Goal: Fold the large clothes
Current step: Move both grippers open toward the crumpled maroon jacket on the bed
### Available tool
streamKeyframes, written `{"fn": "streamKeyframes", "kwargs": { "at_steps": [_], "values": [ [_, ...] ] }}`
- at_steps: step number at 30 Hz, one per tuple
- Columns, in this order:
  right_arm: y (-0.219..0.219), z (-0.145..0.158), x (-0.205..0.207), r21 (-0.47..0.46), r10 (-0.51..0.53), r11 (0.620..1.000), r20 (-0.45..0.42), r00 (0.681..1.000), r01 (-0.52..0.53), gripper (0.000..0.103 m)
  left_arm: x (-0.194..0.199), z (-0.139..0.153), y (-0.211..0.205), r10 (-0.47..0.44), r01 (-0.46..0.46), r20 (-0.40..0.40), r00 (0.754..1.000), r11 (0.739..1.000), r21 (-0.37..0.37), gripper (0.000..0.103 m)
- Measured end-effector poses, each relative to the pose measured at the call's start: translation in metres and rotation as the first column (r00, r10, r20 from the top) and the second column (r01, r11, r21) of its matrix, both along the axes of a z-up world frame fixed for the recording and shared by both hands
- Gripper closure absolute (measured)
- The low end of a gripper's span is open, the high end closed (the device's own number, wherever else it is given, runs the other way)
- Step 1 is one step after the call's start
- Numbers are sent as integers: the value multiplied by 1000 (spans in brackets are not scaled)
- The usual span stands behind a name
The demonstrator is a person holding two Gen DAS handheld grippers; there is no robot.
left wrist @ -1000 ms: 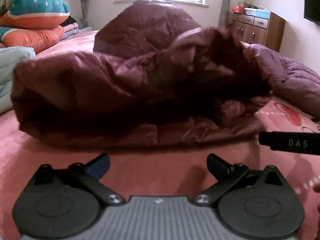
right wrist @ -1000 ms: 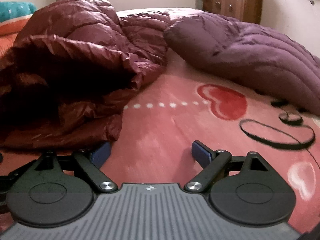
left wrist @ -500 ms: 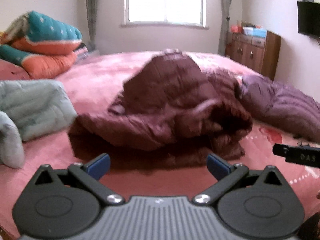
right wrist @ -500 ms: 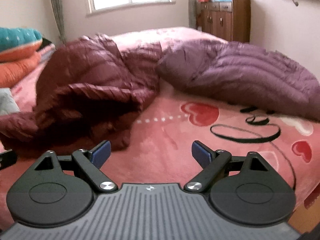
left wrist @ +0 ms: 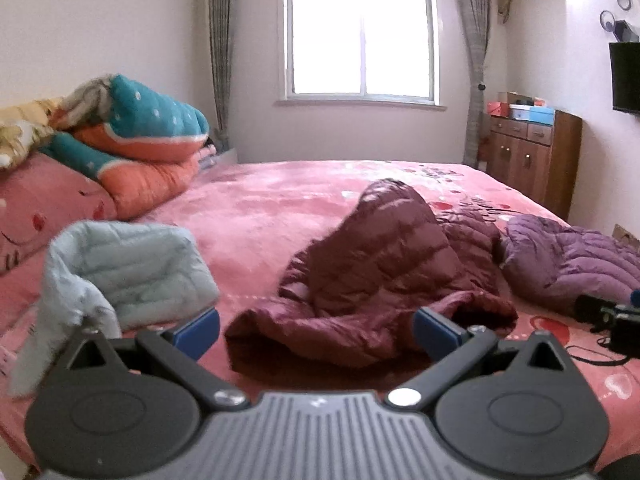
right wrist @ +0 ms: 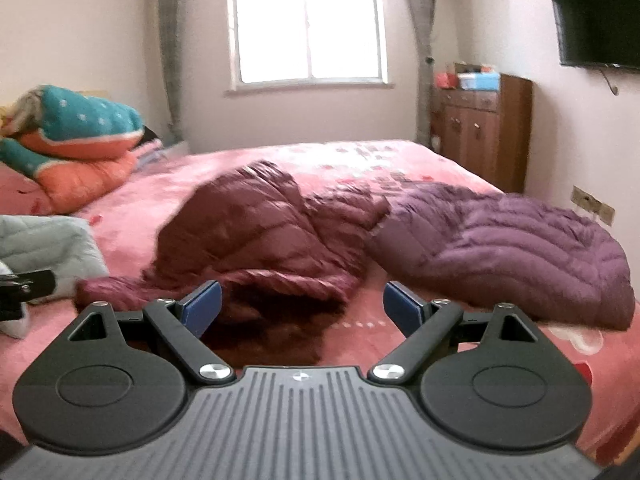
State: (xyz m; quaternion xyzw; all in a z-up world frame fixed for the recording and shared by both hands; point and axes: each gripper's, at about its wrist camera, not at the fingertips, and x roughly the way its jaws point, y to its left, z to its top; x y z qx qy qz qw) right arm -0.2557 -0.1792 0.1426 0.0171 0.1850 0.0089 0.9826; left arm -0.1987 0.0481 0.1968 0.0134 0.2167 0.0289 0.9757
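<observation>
A maroon puffer jacket (left wrist: 384,272) (right wrist: 260,248) lies crumpled in a heap on the pink bed (left wrist: 260,208) (right wrist: 360,344). A purple puffer jacket (left wrist: 572,260) (right wrist: 516,248) lies to its right, touching it. At the left sits a pale blue-grey puffer jacket (left wrist: 124,268) (right wrist: 52,244), roughly folded. My left gripper (left wrist: 316,330) hangs open above the bed's near edge, well short of the maroon jacket, nothing between its fingers. My right gripper (right wrist: 302,308) is open too, held back from the heap.
Stacked teal and orange quilts (left wrist: 136,140) (right wrist: 76,148) rest at the bed's far left. A wooden cabinet (left wrist: 532,156) (right wrist: 480,128) stands by the right wall under a television (right wrist: 596,24). A window (left wrist: 360,40) is behind the bed.
Both grippers have pulled back and up from the maroon jacket, so the whole bed and room now show. The jacket stays heaped; both grippers stay open.
</observation>
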Motion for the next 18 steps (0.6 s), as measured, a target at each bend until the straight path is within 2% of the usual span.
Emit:
{"fn": "streamKeyframes", "kwargs": {
  "at_steps": [12, 18],
  "values": [
    [13, 27, -23, 5, 88, 996, 130, 988, -90, 0, -23, 17, 21, 57, -59, 94, 994, 998, 21, 1],
    [18, 28, -25, -14, 102, 995, 154, 983, -101, 0, -32, 22, 28, 77, -79, 118, 990, 997, 10, 1]
  ]
}}
